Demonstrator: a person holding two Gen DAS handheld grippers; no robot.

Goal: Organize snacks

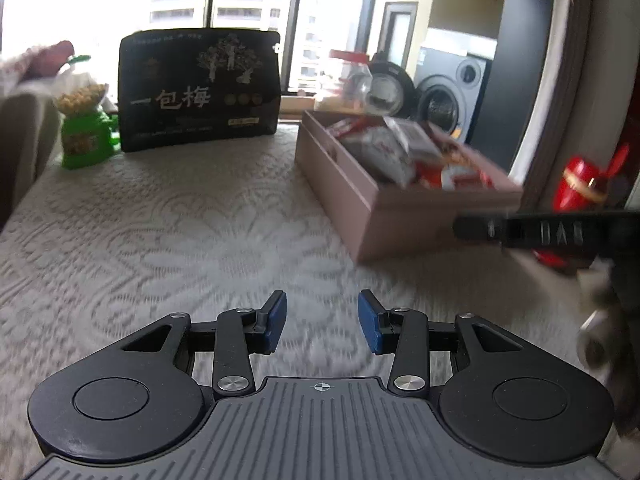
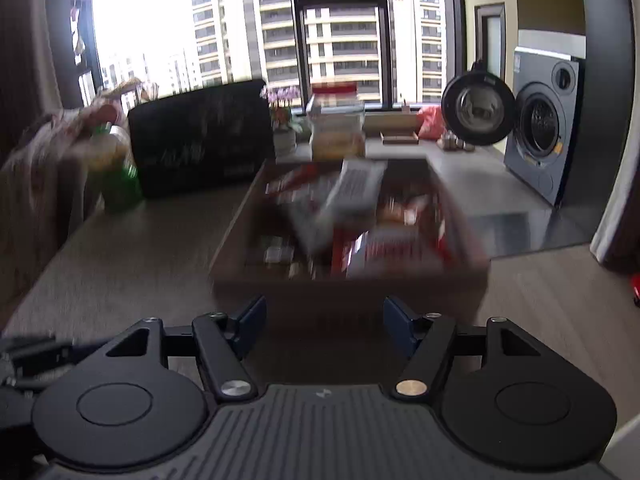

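Observation:
A pinkish-brown box (image 1: 352,196) stands on the lace tablecloth (image 1: 180,240) at the right, filled with several red and white snack packets (image 1: 404,152). My left gripper (image 1: 322,322) hovers over bare cloth, open, nothing between its blue pads (image 1: 276,320). In the right wrist view the same box (image 2: 348,292) lies straight ahead, blurred, with packets (image 2: 352,216) heaped inside. My right gripper (image 2: 324,330) is open and empty just before the box's near wall. A large black snack bag (image 1: 200,88) and a green bag of yellow snacks (image 1: 86,128) stand at the table's far left.
A clear jar with a red lid (image 1: 352,80) stands behind the box. Beyond it are a washing machine (image 1: 448,96) and windows. Part of the other gripper (image 1: 552,232) crosses the right edge of the left wrist view. A cloth-covered seat (image 2: 36,184) flanks the table's left.

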